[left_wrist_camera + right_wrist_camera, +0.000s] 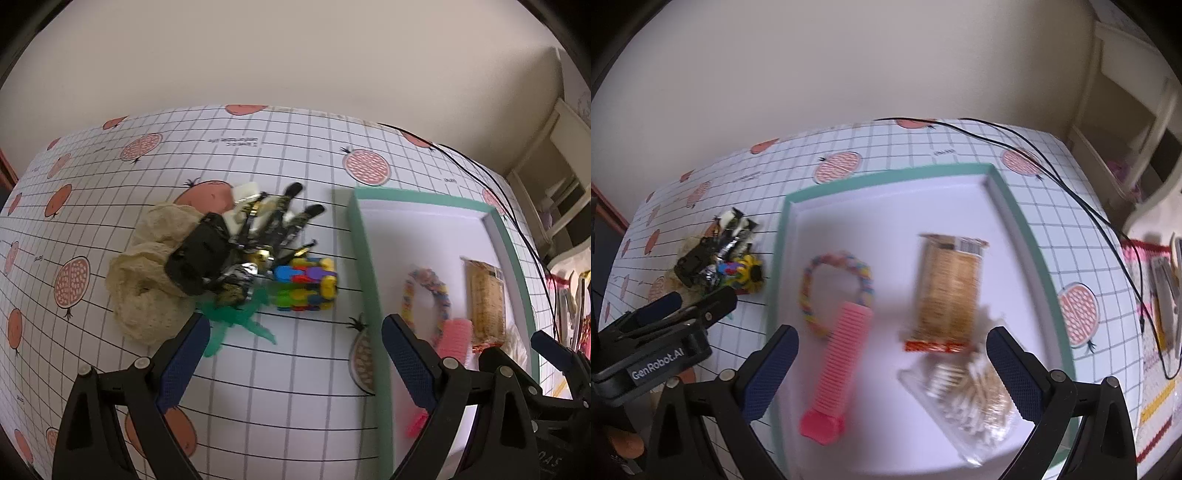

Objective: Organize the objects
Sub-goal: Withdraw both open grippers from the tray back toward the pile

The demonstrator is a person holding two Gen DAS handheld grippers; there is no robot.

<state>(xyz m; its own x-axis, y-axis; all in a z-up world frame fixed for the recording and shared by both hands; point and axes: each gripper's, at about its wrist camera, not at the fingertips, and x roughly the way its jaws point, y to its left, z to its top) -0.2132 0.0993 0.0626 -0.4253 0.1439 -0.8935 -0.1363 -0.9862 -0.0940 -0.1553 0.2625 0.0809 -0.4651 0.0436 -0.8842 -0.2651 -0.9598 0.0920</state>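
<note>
Where lettering is legible, "GenRobot.AI" shows on the left hand-held gripper (665,306) at the left edge of the right wrist view; the print on the bench (295,369) cloth is too small to read. Left hand-held gripper (295,354): jaws wide, empty, low over the bench. Above them, centre frame, sits a pile: cream cloth (147,280), black clip (199,258), foil wrappers (269,218), many-coloured block toy (306,284), green plastic figure (236,321). Right hand-held gripper (892,354): jaws wide, empty, over the tray (1030,236). Between its fingers lie a pink comb (838,365) and a cotton swab packet (964,391); above, a beaded bracelet (812,280) and a biscuit packet (949,284), label blurred.
</note>
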